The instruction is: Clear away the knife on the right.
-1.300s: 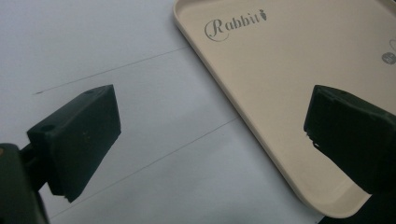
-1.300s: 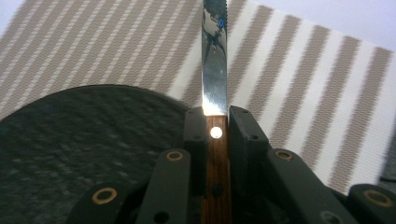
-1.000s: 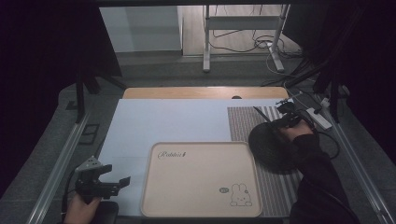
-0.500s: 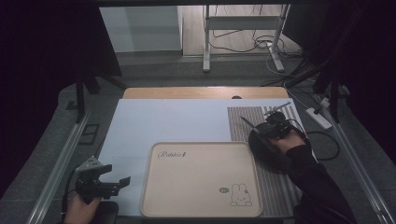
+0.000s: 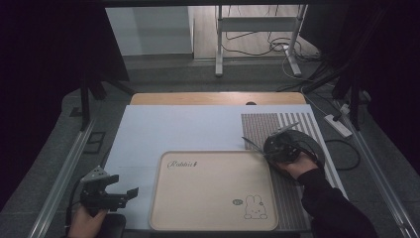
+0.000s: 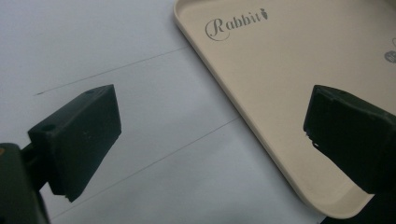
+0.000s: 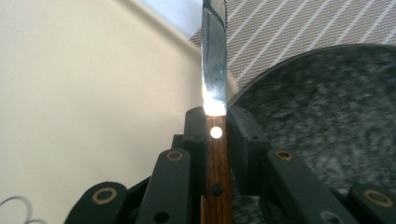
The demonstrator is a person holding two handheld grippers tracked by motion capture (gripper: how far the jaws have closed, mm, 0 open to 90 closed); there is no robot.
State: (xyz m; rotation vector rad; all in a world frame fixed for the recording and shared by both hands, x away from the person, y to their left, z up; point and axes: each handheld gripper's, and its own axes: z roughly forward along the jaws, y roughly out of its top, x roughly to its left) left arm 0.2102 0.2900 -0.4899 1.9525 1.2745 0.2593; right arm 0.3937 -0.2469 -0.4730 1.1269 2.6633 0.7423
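My biggest worry is the knife [image 7: 215, 70]: I have it pinched by its wooden handle in the right tool [image 5: 281, 148], blade pointing toward the upper left of the high view over the tray's right rim, and a slip or twist could drop it or scrape the tray. A lesser risk is the left tool [image 5: 116, 194], jaws wide and holding nothing at the lower left, just beside the tray edge, nudging it.

Counting, largest first: one bench [image 5: 163, 129], one beige tray [image 5: 213, 198] at lower centre, one striped mat [image 5: 270, 124], one dark plate [image 7: 336, 102] at right, one knife.
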